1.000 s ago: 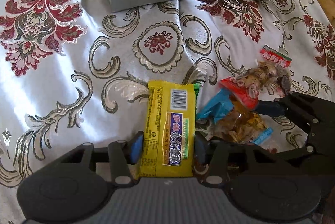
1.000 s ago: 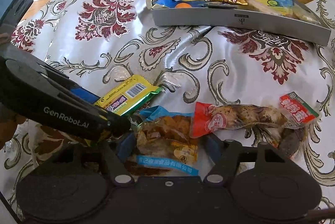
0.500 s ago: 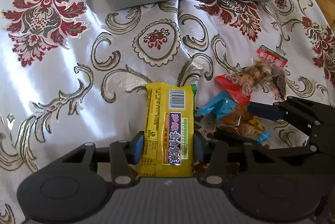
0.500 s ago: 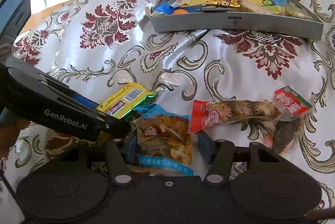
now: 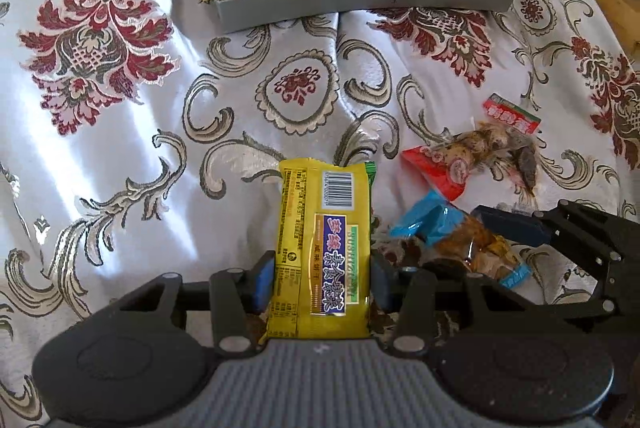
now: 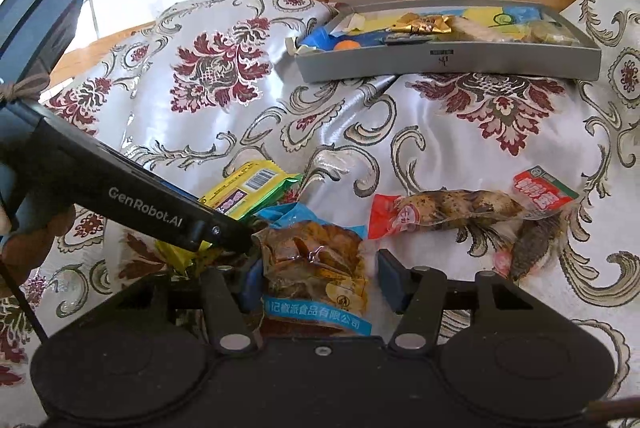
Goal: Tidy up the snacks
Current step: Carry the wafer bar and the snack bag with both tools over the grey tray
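left gripper (image 5: pixel 322 278) clamped on yellow snack bar (image 5: pixel 322 248), lower end hidden | right gripper (image 6: pixel 316 278) around blue-edged snack pouch (image 6: pixel 316 268), right pad apart, grip unclear | red-ended packet (image 6: pixel 472 207) at 2 o'clock | grey tray (image 6: pixel 452 61) at 12, contents hard to make out

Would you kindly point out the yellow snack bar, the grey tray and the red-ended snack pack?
yellow snack bar (image 5: pixel 325 248): left wrist view, middle of its wrapper.
grey tray (image 5: pixel 360 1): left wrist view, front wall.
red-ended snack pack (image 6: pixel 460 205): right wrist view, clear middle section.
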{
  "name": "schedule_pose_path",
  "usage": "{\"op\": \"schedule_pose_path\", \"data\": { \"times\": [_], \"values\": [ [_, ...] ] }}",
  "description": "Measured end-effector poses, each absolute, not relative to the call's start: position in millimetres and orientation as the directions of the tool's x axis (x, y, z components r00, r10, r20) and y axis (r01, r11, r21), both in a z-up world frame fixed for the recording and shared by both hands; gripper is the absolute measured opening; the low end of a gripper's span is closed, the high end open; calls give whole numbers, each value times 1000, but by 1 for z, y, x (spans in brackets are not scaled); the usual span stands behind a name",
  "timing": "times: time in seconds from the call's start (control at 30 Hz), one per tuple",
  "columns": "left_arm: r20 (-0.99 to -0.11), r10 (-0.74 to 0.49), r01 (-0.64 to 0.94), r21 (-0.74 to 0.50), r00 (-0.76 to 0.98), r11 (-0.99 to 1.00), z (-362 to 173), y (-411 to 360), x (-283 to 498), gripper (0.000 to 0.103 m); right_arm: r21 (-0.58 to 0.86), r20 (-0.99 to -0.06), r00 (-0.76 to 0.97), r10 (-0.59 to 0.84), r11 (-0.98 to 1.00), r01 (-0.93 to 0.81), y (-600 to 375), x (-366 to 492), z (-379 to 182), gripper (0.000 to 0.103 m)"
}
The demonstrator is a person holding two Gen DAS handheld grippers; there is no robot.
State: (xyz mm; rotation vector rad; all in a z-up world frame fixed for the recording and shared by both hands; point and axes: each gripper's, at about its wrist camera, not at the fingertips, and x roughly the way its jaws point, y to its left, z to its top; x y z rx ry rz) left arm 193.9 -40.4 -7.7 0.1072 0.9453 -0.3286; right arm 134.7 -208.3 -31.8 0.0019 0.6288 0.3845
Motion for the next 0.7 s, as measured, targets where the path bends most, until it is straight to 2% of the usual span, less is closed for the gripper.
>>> {"op": "schedule_pose_path", "data": {
  "times": [0.3, 0.7],
  "values": [
    [-789, -239, 323, -54, 566, 945, 6, -43, 188, 52, 105, -536, 772, 342, 934, -340, -215, 126, -23, 56],
    [-779, -236, 312, -54, 581, 948, 8, -42, 190, 52, 109, -537, 769, 347, 933, -344, -215, 124, -26, 53]
  ]
}}
